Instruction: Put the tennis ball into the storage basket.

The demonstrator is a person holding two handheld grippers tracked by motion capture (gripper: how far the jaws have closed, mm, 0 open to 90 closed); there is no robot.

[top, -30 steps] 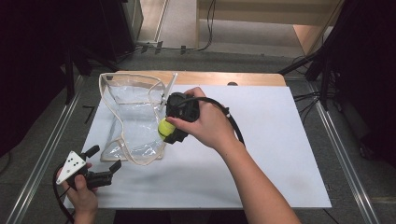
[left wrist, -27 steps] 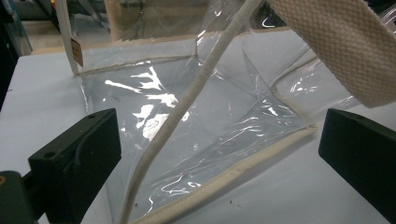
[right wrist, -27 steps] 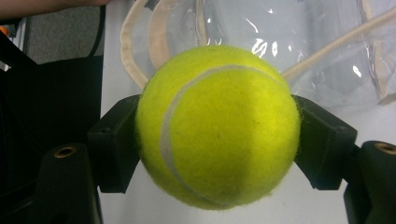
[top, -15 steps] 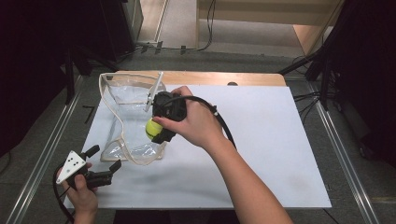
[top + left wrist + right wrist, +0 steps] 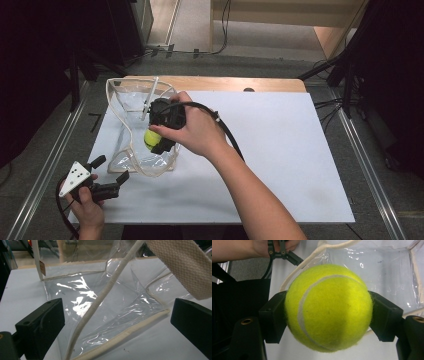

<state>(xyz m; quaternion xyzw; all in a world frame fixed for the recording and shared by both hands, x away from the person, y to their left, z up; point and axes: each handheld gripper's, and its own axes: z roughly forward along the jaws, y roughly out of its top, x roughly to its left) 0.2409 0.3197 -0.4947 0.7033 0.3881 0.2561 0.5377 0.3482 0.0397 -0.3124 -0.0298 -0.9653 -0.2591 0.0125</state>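
The right gripper (image 5: 328,312) is clamped on a yellow tennis ball (image 5: 328,307) — both black jaws press its sides. In the high view it hangs over the mouth of a clear plastic bag (image 5: 135,150) with cream piping, lying on the white table sheet (image 5: 280,150). The left gripper (image 5: 111,170) rests just beside the bag's near corner, jaws wide apart with nothing gripped — the bag's cream strap (image 5: 180,265) hangs before it.
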